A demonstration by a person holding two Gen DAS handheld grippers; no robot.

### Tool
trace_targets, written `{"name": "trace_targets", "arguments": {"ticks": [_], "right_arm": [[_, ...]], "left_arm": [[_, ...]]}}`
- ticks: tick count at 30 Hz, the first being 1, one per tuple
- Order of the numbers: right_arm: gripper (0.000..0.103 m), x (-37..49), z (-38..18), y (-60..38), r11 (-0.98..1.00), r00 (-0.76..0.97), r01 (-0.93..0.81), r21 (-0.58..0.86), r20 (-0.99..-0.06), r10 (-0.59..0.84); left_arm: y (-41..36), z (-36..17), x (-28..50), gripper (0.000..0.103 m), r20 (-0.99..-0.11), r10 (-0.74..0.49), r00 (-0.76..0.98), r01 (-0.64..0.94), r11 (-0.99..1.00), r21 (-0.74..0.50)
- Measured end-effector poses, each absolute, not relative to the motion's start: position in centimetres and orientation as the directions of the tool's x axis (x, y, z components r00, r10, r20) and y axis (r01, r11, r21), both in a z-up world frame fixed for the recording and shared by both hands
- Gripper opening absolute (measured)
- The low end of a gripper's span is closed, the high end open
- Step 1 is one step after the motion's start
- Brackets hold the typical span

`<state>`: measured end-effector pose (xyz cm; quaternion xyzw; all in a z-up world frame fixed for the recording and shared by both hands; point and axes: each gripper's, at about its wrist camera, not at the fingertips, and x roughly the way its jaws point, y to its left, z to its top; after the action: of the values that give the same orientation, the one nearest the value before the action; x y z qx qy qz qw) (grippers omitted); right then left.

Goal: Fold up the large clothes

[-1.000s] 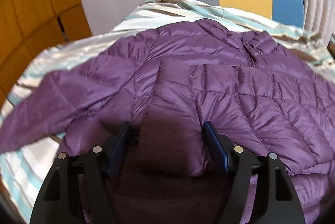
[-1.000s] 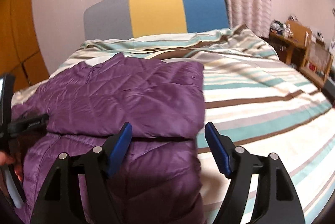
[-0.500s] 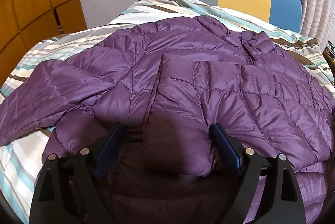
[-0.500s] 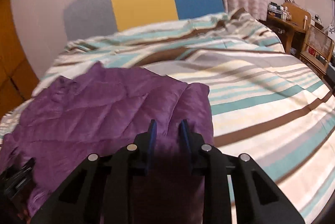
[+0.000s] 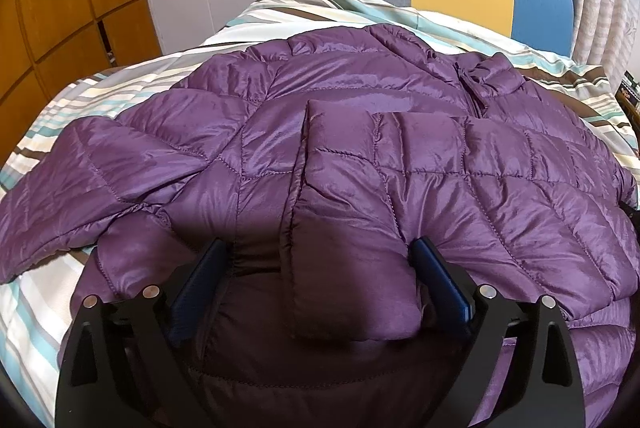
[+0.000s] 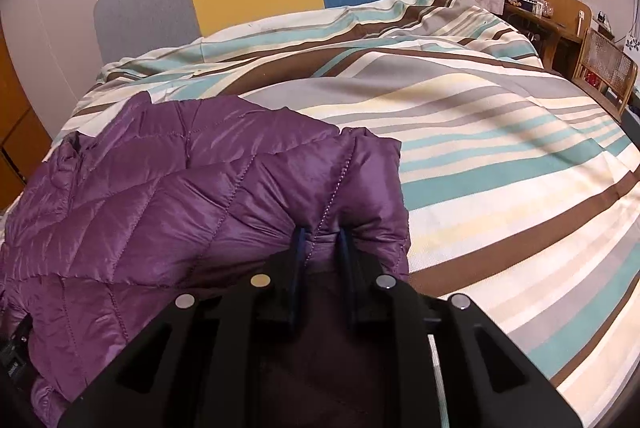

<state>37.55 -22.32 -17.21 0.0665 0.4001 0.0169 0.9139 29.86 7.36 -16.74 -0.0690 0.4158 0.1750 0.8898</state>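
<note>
Right gripper [image 6: 323,234] apparently pinching jacket [image 6: 168,196] edge; bedspread [image 6: 500,156] alongside.

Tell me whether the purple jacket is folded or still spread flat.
Partly folded: on the purple jacket one sleeve lies across its front, the other sleeve remains spread on the striped bedding.

Each hand-held gripper [image 5: 316,264] [image 6: 322,240] is black plastic with blue pads [image 5: 198,284] and silver screws [image 6: 260,280].
</note>
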Motion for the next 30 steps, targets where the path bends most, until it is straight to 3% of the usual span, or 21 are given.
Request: {"name": "trace_targets", "arguments": {"ticks": [4,10,19,30], "right_arm": [[0.027,35.2,-15.0,-22.8,0.984,0.716,0.011,0.18,-0.688,0.118],[0.027,30.4,-14.1,-22.8,0.986,0.717,0.002,0.168,-0.687,0.116],[0.028,30.5,-17.0,-21.1,0.999,0.678,0.022,0.025,-0.735,0.004],[0.029,30.4,-17.2,-21.0,1.0,0.686,0.028,-0.012,-0.727,-0.027]], "left_arm": [[7.4,-16.7,29.8,0.094,-0.764,0.252,0.594,-0.369,0.929,0.02],[7.4,-16.7,29.8,0.094,-0.764,0.251,0.594,-0.368,0.929,0.019],[7.6,-16.7,29.7,0.095,-0.765,0.247,0.595,-0.366,0.93,0.016],[8.3,-16.6,29.4,0.1,-0.77,0.196,0.607,-0.352,0.935,-0.04]]}}
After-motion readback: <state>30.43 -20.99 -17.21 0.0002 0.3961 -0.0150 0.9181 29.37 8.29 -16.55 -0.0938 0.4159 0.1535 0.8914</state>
